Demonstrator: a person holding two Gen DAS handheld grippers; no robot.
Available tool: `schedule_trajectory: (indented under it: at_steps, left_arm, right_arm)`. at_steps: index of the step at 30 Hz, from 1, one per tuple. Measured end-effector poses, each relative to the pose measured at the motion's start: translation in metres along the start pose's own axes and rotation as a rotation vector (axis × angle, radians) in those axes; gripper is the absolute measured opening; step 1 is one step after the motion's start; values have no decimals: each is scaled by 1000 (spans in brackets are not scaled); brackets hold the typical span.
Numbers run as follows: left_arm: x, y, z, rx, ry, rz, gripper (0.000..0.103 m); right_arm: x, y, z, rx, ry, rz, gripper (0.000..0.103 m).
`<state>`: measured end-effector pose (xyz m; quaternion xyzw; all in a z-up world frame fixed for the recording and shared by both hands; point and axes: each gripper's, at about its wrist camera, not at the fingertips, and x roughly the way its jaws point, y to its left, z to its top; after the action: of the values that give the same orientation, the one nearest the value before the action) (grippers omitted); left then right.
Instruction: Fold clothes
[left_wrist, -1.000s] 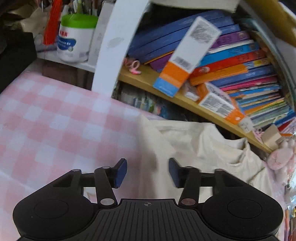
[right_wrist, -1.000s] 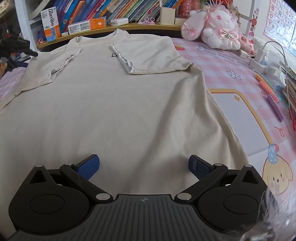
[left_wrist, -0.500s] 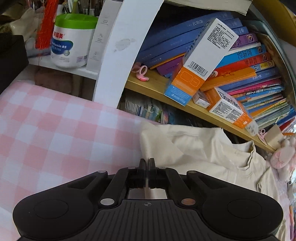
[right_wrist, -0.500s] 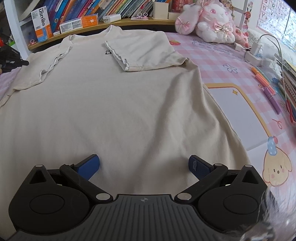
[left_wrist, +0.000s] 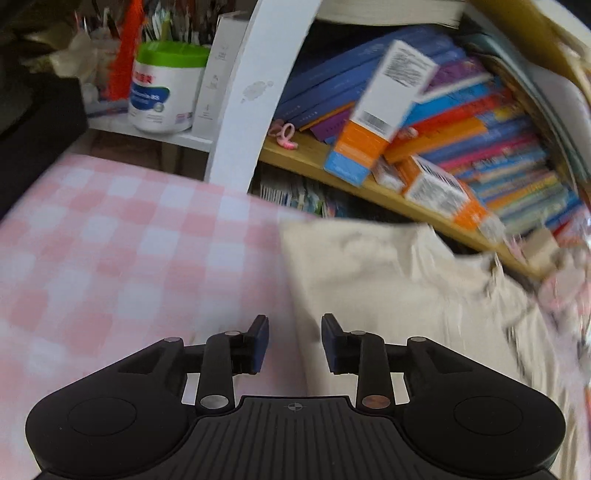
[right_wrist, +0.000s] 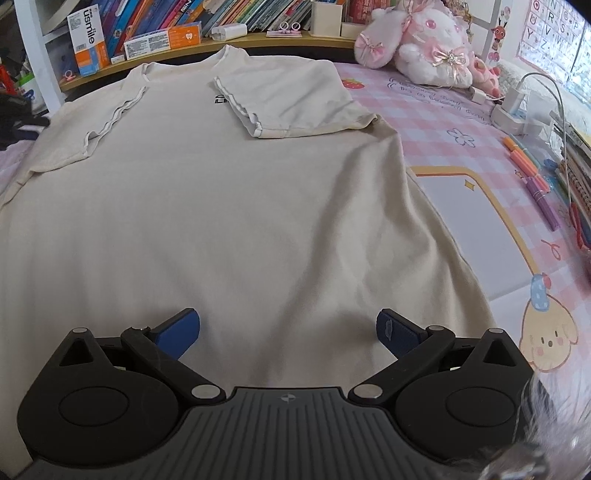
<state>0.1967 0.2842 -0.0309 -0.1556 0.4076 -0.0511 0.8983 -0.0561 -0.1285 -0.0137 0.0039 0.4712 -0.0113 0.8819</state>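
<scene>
We see the shirt (right_wrist: 229, 206) flat on the bed (right_wrist: 443, 122), both sleeves folded in; left gripper (left_wrist: 294, 341) slightly spread at its left edge, right gripper (right_wrist: 288, 328) wide over the hem, neither holding cloth; next, we judge, a side fold needing two grips.

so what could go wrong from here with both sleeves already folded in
1. The left gripper is open over the shirt's edge, half above the pink checked cloth; a grab there might pinch both layers.
2. The view from the left wrist is blurred by motion, so fast handling could flip the folded sleeve back open.
3. The right gripper is wide open low over the hem; dragging could deepen the wrinkles nearby.
</scene>
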Motion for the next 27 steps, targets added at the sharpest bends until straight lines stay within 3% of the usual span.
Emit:
schedule_trajectory:
  at_steps: [8, 10, 12, 16, 21, 27]
  left_arm:
    - [-119, -4, -107, 36, -48, 90, 56]
    - [-144, -6, -132, 33, -59, 130, 70]
    - [-168, -13, -159, 15, -72, 173, 74]
    - [-197, -25, -202, -48, -31, 194, 75]
    - [-224, -39, -241, -51, -53, 260, 75]
    - [-228, -47, -257, -7, -36, 328, 71]
  right_arm:
    - [-16, -29, -10, 0, -59, 25, 103]
    - [-20, -41, -14, 4, -71, 32, 103]
    - [-24, -54, -18, 5, -80, 33, 103]
    - [-33, -80, -32, -4, -111, 36, 101]
    - [-43, -109, -54, -35, -145, 40, 97]
    - [-47, -136, -70, -77, -148, 11, 66]
